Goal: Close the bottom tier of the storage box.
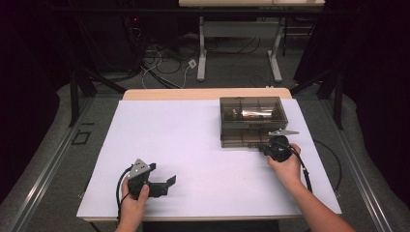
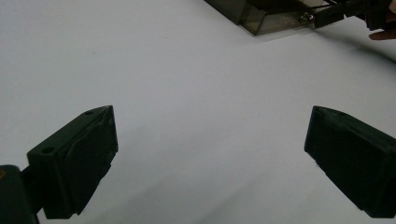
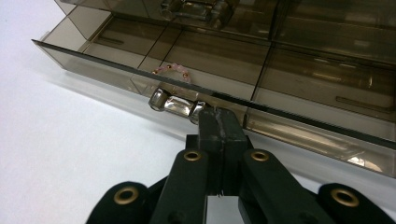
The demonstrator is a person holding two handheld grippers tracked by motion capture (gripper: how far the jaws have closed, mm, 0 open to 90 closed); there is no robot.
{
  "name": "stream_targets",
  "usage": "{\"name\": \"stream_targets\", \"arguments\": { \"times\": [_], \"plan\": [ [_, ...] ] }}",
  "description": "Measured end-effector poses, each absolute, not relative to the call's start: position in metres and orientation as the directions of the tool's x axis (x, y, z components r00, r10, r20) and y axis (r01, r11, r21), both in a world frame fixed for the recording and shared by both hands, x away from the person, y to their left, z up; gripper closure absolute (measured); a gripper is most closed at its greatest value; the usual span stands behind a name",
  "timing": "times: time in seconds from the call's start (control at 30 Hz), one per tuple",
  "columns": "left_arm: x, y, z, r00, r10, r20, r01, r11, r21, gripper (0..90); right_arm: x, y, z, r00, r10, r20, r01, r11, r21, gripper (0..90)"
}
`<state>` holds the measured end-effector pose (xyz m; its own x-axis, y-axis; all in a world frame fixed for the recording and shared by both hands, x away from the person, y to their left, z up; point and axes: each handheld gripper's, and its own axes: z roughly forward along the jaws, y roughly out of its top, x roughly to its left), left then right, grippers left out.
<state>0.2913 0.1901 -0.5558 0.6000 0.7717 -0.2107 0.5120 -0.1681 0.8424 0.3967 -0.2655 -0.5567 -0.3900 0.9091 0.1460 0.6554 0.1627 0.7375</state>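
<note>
Right tongs (image 3: 219,122), pressed together, touch the right end of the clear chrome-tipped drawer handle (image 3: 176,103), its long axis running nine-to-three along the smoky transparent drawer front (image 3: 116,70); left tongs (image 2: 210,154) rest spread, well apart.

The smoky translucent drawer box (image 1: 251,113) sits at the table's far right, its lower drawer (image 3: 224,88) pulled open.

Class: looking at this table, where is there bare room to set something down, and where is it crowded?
Free: the white sheet between the left gripper and the smoked drawer box. Crowded: the sheet's far right corner, where the right gripper, shut, meets the open drawer's handle.
</note>
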Motion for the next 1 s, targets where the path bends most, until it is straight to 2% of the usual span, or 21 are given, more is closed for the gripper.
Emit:
{"name": "stream_targets", "arguments": {
  "times": [1.0],
  "plan": [
    [0.293,0.19,-0.559,0.583,0.778,-0.235,0.532,-0.148,0.834,2.8,0.409,-0.268,-0.565,-0.348,0.923,0.163,0.634,0.104,0.767,90.0]
  ]
}}
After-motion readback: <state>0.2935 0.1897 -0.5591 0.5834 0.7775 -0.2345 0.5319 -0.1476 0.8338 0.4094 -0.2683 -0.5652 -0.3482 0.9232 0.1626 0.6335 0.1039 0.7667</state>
